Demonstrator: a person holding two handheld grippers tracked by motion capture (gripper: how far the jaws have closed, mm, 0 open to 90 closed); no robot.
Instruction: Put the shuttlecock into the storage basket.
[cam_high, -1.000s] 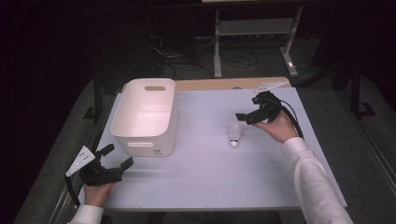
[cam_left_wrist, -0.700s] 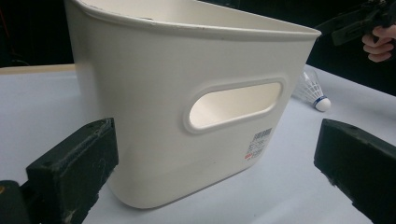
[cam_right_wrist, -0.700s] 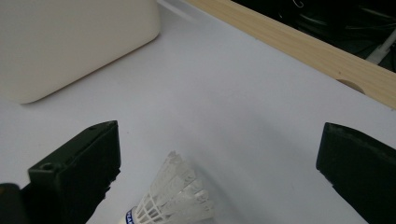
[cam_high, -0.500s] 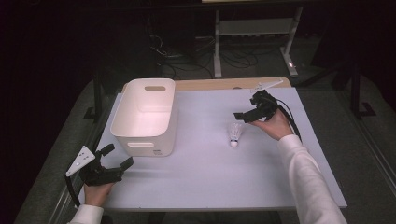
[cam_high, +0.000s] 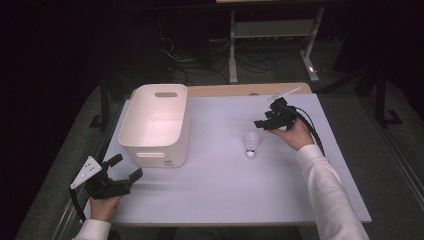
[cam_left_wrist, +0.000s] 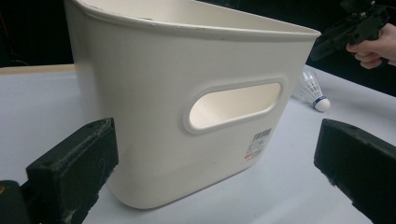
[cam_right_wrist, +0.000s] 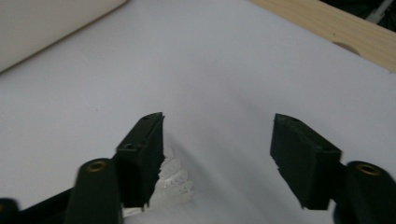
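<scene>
From the high view we see the shuttlecock (cam_high: 251, 144) lying on the white table (cam_high: 225, 190), feathers pointing away from us and cork toward us, well apart from the white bin (cam_high: 156, 125) that stands near the table's left side. Our right gripper (cam_high: 260, 123) hovers just beyond the feathers, not touching them; its jaws have just been closing, yet nothing sits between them here. Our left gripper (cam_high: 125, 170) rests near the table's near left corner, jaws spread, holding nothing. We judge the work, picking up the shuttlecock and probably dropping it into the bin, as barely begun: no grasp, no lift, no transfer yet.

In the left gripper view, our left gripper (cam_left_wrist: 215, 163) has its two pads wide apart, with the bin's wall and its handle slot (cam_left_wrist: 233, 105) between and beyond them, untouched. The shuttlecock (cam_left_wrist: 314, 91) peeks out past the bin's right edge, and the other hand with its gripper (cam_left_wrist: 348, 30) hangs above it. The bin's inside is hidden from here.

In the right gripper view, our right gripper (cam_right_wrist: 217, 149) shows its jaws half apart over bare table. A scrap of white feather (cam_right_wrist: 175, 179) juts beside the left pad at the bottom edge; the rest is cut off, so we cannot tell whether that pad touches it.
</scene>
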